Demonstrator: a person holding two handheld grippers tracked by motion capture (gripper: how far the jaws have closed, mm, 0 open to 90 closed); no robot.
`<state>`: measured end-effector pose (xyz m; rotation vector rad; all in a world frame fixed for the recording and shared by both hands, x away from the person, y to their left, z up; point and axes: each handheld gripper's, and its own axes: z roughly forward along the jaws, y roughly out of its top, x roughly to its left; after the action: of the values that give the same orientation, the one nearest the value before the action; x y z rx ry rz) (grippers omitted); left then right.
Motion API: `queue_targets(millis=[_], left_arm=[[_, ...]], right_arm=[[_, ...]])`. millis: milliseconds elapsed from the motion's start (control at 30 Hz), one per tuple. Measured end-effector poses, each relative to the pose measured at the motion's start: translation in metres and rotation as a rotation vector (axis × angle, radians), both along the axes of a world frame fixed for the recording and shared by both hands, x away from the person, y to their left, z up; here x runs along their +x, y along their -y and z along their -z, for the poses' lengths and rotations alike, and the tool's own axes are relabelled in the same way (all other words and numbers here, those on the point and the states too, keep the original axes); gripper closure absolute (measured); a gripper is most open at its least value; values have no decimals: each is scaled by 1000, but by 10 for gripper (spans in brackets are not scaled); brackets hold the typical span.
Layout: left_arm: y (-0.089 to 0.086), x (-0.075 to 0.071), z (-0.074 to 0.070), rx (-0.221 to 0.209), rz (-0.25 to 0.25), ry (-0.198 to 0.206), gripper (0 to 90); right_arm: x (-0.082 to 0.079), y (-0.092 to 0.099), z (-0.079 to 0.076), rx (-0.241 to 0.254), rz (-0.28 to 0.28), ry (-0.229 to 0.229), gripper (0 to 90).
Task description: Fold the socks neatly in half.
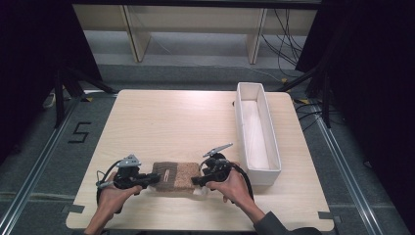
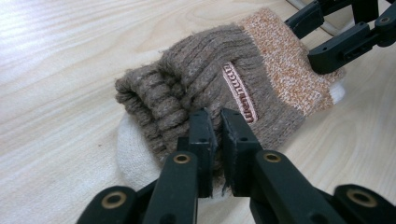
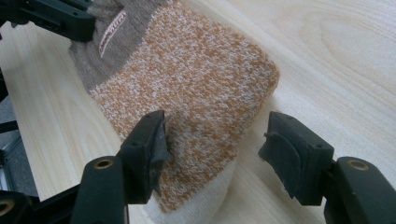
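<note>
A folded knit sock lies near the front edge of the pale wood-grain table, between both grippers. Its ribbed brown cuff bunches where the left gripper pinches it, jaws nearly together. The speckled orange-and-white section and cream toe sit between the widely spread jaws of the right gripper. A long white rectangular tray stands just right.

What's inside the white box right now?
The white box looks empty: its bare pale floor shows in the high view. The strip of floor behind its near wall is hidden.
</note>
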<state>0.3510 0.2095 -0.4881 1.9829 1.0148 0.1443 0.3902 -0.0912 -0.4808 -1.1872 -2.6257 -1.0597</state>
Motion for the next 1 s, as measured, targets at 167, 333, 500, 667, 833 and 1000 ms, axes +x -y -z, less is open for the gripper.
queue_targets(millis=[167, 333, 500, 667, 833, 1000], left_arm=[[6, -4, -11, 50, 10, 69, 756], [7, 0, -21, 18, -27, 124, 721], [13, 2, -15, 154, 34, 127, 801], [11, 3, -11, 211, 39, 113, 820], [9, 3, -8, 218, 31, 101, 829], [6, 5, -5, 227, 25, 92, 842]], right_arm=[[-1, -1, 0, -20, 7, -14, 396], [2, 1, 0, -8, -15, 22, 396], [1, 2, -3, -8, 1, 12, 395], [1, 2, -4, 9, 6, 1, 380], [0, 3, -6, 41, 0, -11, 350], [1, 2, -3, 54, -25, -6, 332]])
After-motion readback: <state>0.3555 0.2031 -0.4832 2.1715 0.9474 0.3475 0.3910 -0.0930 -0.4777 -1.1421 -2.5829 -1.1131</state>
